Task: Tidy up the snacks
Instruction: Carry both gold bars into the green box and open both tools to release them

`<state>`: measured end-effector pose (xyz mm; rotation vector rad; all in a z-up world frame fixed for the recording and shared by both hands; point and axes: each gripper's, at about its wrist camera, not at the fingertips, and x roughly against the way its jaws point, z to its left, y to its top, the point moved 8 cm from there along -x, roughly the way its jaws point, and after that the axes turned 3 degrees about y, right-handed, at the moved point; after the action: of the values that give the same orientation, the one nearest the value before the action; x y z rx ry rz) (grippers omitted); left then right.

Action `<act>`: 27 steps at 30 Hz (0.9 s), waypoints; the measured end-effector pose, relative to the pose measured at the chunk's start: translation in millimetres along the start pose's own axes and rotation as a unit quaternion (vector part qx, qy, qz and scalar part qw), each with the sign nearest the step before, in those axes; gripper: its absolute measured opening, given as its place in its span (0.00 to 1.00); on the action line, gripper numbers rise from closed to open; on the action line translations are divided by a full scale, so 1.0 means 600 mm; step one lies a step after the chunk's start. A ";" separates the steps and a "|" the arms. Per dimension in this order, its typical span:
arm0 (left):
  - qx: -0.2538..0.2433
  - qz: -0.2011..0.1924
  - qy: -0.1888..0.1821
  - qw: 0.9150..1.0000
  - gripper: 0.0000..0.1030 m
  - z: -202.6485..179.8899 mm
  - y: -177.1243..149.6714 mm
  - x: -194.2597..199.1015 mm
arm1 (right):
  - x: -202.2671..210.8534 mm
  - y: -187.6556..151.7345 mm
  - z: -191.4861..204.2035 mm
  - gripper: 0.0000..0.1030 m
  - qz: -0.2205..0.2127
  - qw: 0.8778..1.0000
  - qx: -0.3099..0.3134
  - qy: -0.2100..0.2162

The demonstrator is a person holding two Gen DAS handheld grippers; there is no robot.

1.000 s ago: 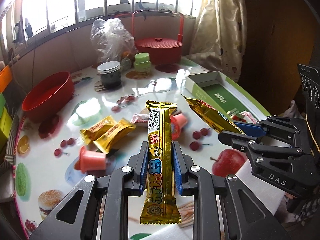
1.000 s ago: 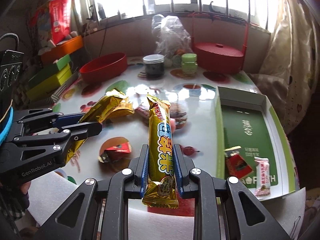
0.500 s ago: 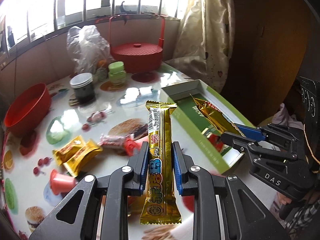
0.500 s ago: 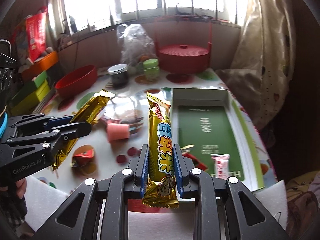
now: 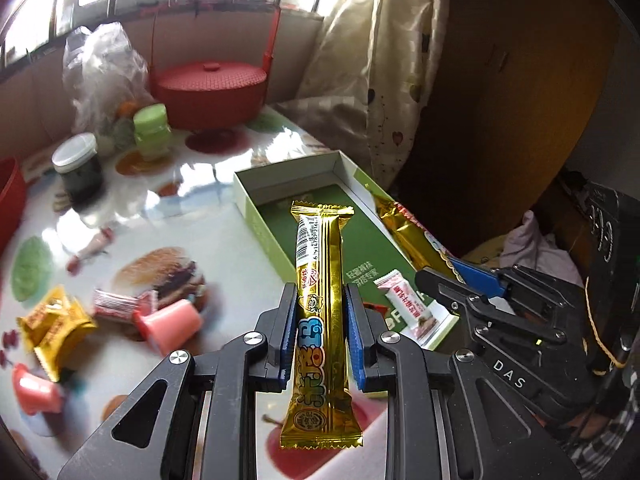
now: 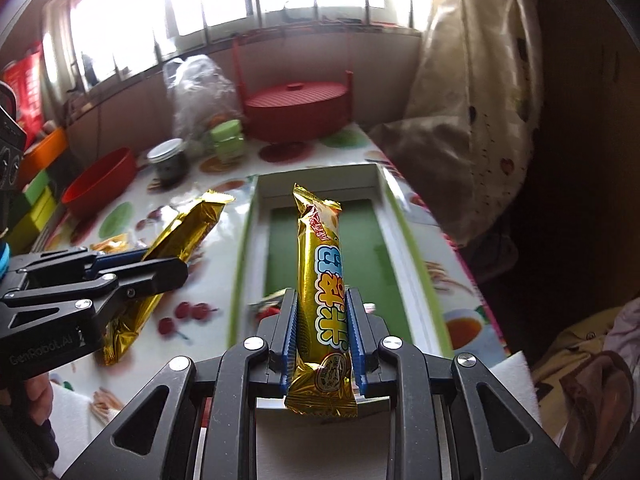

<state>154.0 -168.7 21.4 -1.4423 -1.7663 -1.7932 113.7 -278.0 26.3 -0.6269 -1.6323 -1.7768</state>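
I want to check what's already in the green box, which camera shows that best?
The left wrist view. There the box shows its green floor with a white-and-red wrapped candy lying near the front. In the right wrist view the box is blurred and the held gold bar hides much of its floor and contents.

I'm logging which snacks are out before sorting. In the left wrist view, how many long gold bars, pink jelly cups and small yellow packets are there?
long gold bar: 2
pink jelly cup: 2
small yellow packet: 2
Total: 6
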 end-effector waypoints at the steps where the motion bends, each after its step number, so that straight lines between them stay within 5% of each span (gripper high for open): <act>1: -0.001 0.001 0.001 1.000 0.23 -0.004 0.002 -0.007 | -0.002 -0.001 -0.008 0.21 0.001 1.000 -0.002 -0.004; 27: 0.046 0.069 -0.005 0.997 0.23 -0.031 0.009 -0.131 | -0.078 -0.019 -0.085 0.21 0.038 0.999 -0.022 -0.031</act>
<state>187.5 -221.2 -30.2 -1.4991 -1.6852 -1.6173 141.0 -321.9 -20.8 -0.7603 -1.5918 -1.7597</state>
